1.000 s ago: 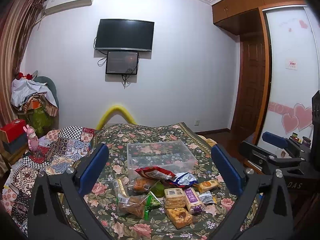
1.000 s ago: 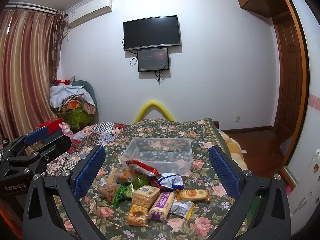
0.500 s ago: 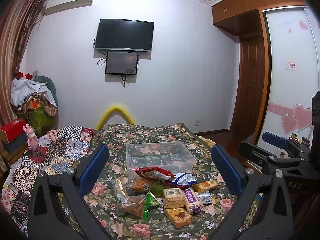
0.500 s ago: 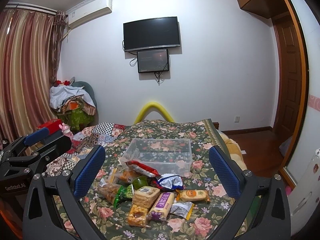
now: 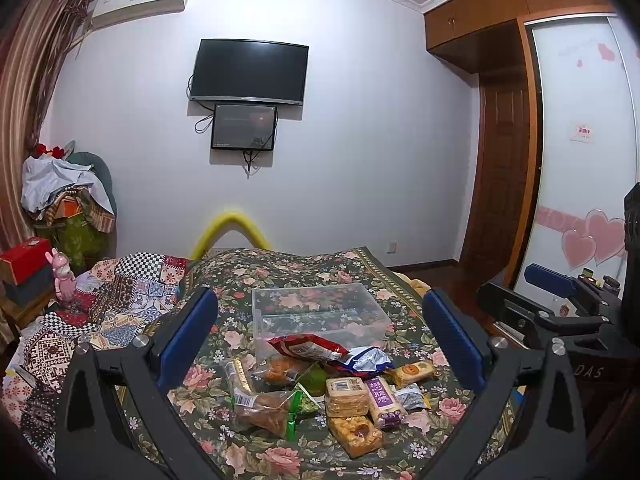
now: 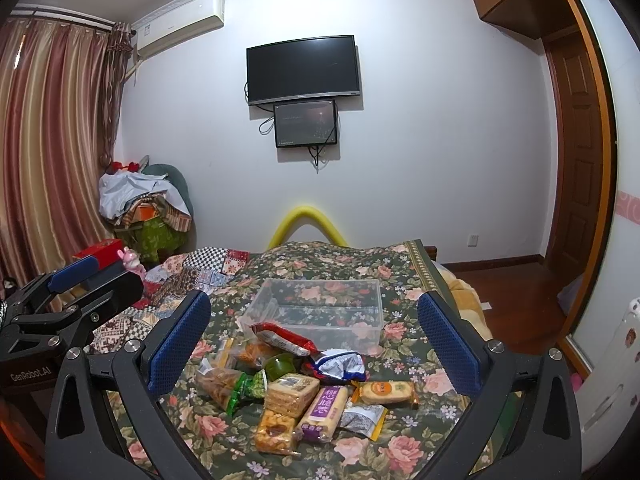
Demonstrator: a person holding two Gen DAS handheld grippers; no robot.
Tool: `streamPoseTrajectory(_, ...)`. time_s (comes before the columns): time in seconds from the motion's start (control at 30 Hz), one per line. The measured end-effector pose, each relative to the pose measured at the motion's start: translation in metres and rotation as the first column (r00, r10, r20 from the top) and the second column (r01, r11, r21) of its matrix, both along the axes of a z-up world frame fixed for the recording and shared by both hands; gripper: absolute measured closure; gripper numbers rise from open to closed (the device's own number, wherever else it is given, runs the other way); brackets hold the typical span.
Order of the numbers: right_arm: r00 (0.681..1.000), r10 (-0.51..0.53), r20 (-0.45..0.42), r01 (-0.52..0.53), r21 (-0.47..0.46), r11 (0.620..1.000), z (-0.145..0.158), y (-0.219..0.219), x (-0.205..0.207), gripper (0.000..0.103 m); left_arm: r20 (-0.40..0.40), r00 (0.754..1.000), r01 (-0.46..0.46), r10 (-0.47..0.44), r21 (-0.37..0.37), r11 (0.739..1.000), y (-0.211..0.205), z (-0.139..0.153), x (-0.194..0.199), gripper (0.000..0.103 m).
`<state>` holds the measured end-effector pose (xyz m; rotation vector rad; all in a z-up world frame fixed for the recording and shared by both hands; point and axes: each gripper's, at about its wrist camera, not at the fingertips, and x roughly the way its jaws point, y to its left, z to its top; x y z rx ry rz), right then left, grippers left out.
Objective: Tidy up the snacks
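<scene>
Both grippers are spread wide with nothing between the blue pads. The left gripper [image 5: 320, 336] and the right gripper [image 6: 314, 334] both hang above the near end of the bed, well clear of the snacks, pointing toward the far wall. The right one shows up at the right edge of the left wrist view, and the left one at the left edge of the right wrist view, so they sit side by side.

Right below them is the snack pile [image 6: 304, 388] on the floral bedspread [image 6: 400, 444]. Nearest the cameras: a purple-label bar [image 6: 324, 406] with its long axis running from near-left up to far-right, a stack of crackers [image 6: 292, 392] touching its left side, and an orange biscuit pack [image 6: 274, 430] just in front. An orange-label bar [image 6: 384, 390] lies crosswise, long axis left to right, with a small grey packet [image 6: 362, 418] in front of it. To the left is a clear bag of brown snacks [image 6: 220, 386] with a green end, lying roughly crosswise.

Further back, a red bag [image 6: 282, 338] leans against the near wall of the clear plastic bin [image 6: 316, 308], next to a crumpled blue-white bag [image 6: 338, 362] and a green cup [image 6: 280, 366]. The bin sits just past the pile, long side across the bed.

Beyond that: a patchwork quilt [image 5: 132, 292] on the left, and a TV [image 5: 250, 70] on the wall.
</scene>
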<state>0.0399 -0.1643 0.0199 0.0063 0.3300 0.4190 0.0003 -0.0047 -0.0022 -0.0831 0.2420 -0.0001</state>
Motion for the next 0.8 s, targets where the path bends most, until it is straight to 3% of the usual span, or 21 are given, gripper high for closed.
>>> streamPoseTrajectory(0.8, 1.000, -0.004, -0.025, 0.004, 0.005, 1.000, -0.007, -0.002, 0.008, 0.000, -0.044, 0.999, -0.014, 0.014, 0.021, 1.000, 0.004, -0.012, 0.014, 0.000)
